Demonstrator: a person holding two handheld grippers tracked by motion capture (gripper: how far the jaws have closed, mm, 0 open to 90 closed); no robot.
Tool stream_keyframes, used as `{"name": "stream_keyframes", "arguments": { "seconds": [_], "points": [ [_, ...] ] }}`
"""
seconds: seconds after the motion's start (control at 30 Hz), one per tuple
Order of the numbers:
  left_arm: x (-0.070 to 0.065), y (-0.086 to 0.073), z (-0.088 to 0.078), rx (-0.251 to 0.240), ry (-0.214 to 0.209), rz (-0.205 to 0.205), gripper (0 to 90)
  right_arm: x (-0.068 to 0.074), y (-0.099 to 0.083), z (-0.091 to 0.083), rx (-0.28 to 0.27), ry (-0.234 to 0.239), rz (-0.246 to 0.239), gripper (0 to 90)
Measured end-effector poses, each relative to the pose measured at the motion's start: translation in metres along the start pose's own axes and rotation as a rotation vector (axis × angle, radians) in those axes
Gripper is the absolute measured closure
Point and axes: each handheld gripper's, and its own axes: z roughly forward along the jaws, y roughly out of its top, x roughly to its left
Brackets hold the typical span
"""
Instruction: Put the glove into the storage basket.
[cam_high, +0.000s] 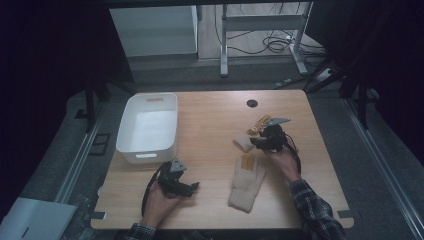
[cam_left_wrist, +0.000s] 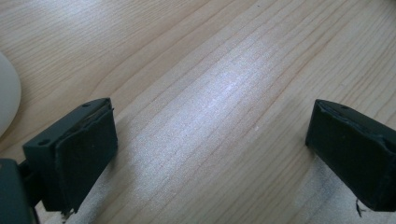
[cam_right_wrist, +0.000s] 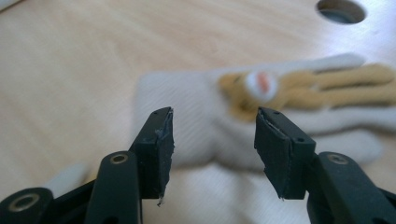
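**Glove by the right gripper, not yet gripped**

The glove (cam_high: 250, 136) I am working on lies right of centre in the high view, cream with tan fingers, flat on the table (cam_high: 210, 125). In the right gripper view it sits blurred across the middle (cam_right_wrist: 224, 121), just beyond my right gripper (cam_right_wrist: 212, 140), whose fingers (cam_right_wrist: 159, 140) stand apart with nothing pinched between them. I judge this to be the approach to a pick: next I need to bring the fingers down around the cuff end and close.

A second glove (cam_high: 247, 184) lies lower, near the bottom centre, close enough that I should avoid snagging it. My left gripper (cam_high: 176, 184), at the lower left, rests with fingers (cam_left_wrist: 84, 154) wide open over bare wood. A white bin (cam_high: 148, 128) stands at the upper left, well apart from both gloves. A round cable hole (cam_high: 252, 103) sits near the table's far edge.
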Motion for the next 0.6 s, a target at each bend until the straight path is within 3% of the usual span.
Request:
{"name": "stream_keyframes", "arguments": {
  "seconds": [0.23, 0.37, 0.43, 0.47, 0.6],
  "points": [
    [0.000, 0.000, 0.000, 0.000, 0.000, -0.001, 2.1, -0.013, 0.018, 0.023, 0.002, -0.021, 0.009, 41.8],
    [0.000, 0.000, 0.000, 0.001, -0.001, 0.000, 2.1, -0.017, 0.020, 0.041, 0.052, -0.044, -0.004, 41.5],
    [0.000, 0.000, 0.000, 0.000, 0.000, 0.000, 2.1, -0.017, 0.018, 0.046, 0.066, -0.060, -0.034, 47.8],
    [0.000, 0.000, 0.000, 0.000, 0.000, 0.000, 2.1, -0.015, 0.017, 0.049, 0.064, -0.100, -0.061, 55.7],
    [0.000, 0.000, 0.000, 0.000, 0.000, 0.000, 2.1, -0.013, 0.019, 0.048, 0.071, -0.115, -0.066, 64.5]
  ]
}}
